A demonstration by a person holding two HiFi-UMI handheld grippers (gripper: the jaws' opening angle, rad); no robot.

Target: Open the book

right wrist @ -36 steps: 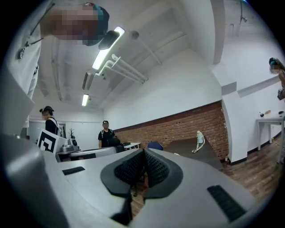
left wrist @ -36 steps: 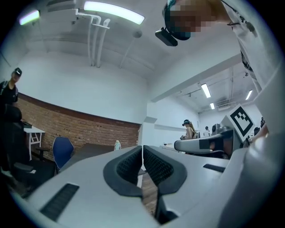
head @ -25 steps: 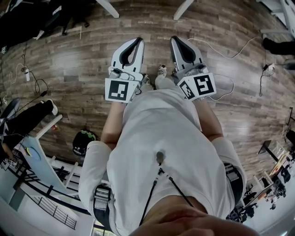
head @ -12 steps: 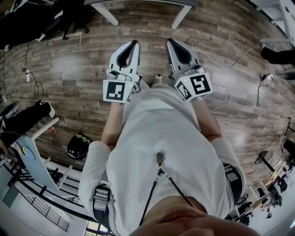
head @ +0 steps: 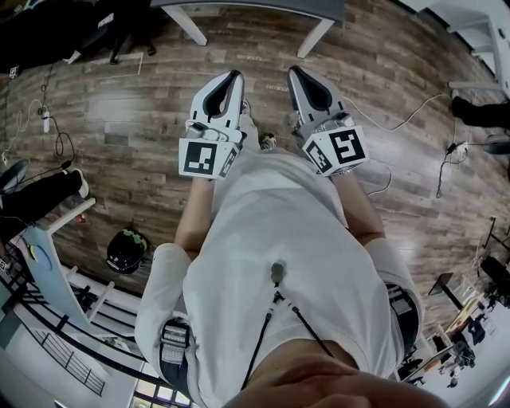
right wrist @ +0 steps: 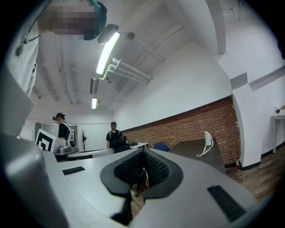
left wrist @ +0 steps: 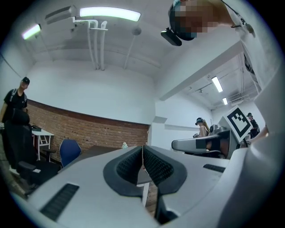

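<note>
No book shows in any view. I hold both grippers level in front of my body, side by side over the wooden floor. In the head view my left gripper (head: 233, 76) is shut, its jaws meeting at the tips with nothing between them. My right gripper (head: 294, 72) is shut and empty too. The left gripper view has its jaws (left wrist: 142, 149) closed in front of a dark table (left wrist: 95, 152). In the right gripper view the gripper (right wrist: 143, 154) is closed before the same dark table (right wrist: 200, 149), where a small pale bottle (right wrist: 207, 138) stands.
The table's edge (head: 255, 6) and white legs (head: 317, 36) lie just ahead at the top of the head view. Cables (head: 398, 100) trail on the floor, a black helmet (head: 126, 249) lies at left. A blue chair (left wrist: 69, 153) and standing people (right wrist: 115, 138) are around.
The floor has slid toward me and the table has come further into view at the top. Both grippers keep the same shut stance in front of my body.
</note>
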